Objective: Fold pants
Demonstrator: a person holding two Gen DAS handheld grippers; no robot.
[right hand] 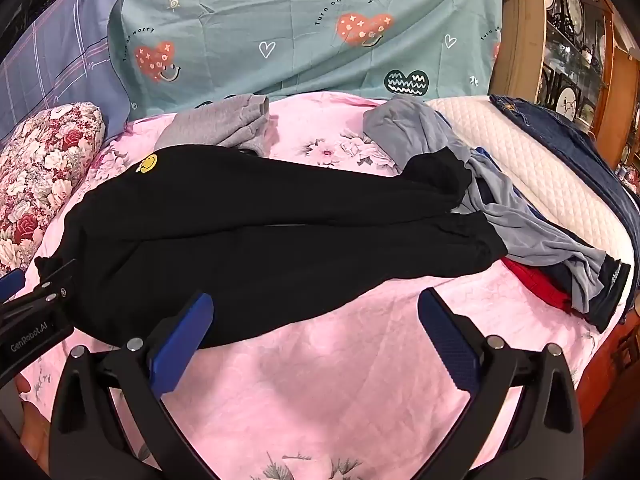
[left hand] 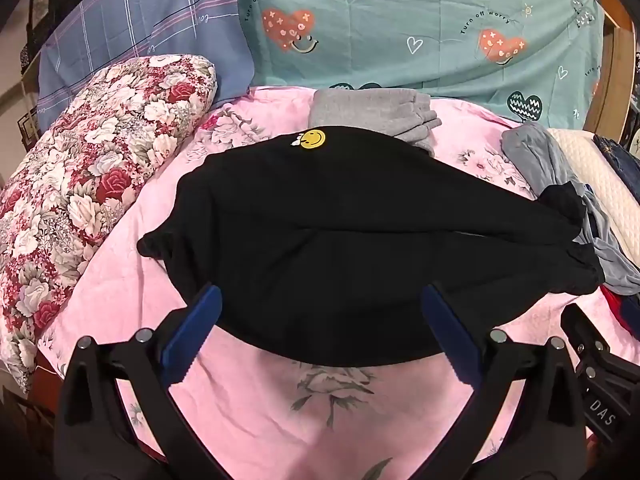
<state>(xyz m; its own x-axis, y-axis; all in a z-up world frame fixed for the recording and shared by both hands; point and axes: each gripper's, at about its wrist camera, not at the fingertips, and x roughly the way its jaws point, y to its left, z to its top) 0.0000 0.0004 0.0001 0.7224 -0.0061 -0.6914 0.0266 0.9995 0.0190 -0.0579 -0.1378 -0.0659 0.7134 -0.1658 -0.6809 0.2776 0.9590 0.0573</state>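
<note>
Lay flat on the pink floral bedsheet (left hand: 256,420): one pair of black soft-knit pants (left hand: 320,248), both legs side by side and running rightward, waistband at the left, yellow smiley patch (left hand: 313,139) on the far edge near the waist. Hovered over the near edge of those pants, about mid-length: the left gripper (left hand: 322,332), blue-padded jaws spread wide, nothing between them but cloth lying below, no pad pressing on it. Hung just nearer than the pants' leg section, over bare pink sheet: the right gripper (right hand: 316,336), jaws likewise spread wide and empty, its left pad overlapping the pants' near hem in view, contact not certain. Seen at the left of the right wrist view, beside the pants' waistband: the black body of the other gripper.

Counted around the pants: one folded grey knit garment (left hand: 372,114) touching their far edge just behind the smiley patch; one crumpled blue-grey garment (right hand: 500,200) touching the leg cuffs at the right; one red cloth (right hand: 536,284) just beyond the cuffs, partly under the blue-grey one; one dark denim piece (right hand: 560,136) further right on a white quilted pad (right hand: 560,188); one red-and-white rose-print pillow (left hand: 80,184) left of the waistband; one teal heart-print sheet (left hand: 420,32) and one blue plaid sheet (left hand: 140,28) hung behind.
</note>
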